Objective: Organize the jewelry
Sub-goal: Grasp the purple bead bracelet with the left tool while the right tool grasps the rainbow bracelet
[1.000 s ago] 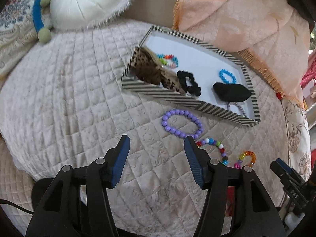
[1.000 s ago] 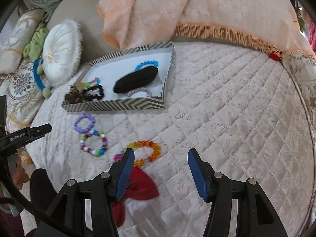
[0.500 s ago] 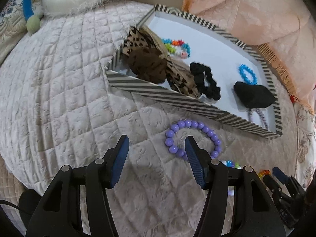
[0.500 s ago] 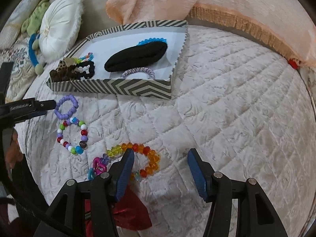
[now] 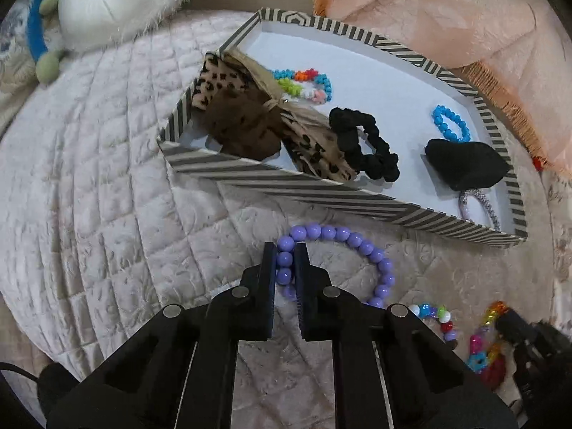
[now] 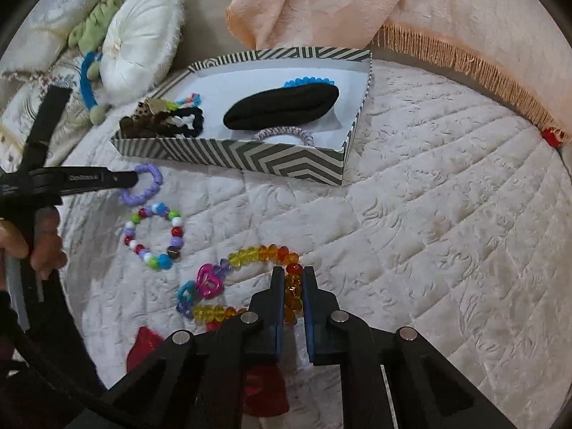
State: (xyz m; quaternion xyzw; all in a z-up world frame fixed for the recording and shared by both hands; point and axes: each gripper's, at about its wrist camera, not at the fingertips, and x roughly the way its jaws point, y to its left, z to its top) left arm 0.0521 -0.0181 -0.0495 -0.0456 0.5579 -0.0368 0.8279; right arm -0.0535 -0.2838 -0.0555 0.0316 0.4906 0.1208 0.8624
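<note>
my left tool (image 5: 285, 261) has just closed on the purple bead bracelet (image 5: 357, 246) at lower centre; my right tool (image 6: 294, 279) has closed on the amber bracelet (image 6: 264, 254). both are gripped now, ready for the striped tray (image 5: 321, 193) beyond, upper centre.

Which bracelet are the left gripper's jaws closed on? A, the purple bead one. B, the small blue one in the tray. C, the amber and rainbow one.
A: the left gripper has its jaws pinching the purple bead bracelet on the quilt.
</note>
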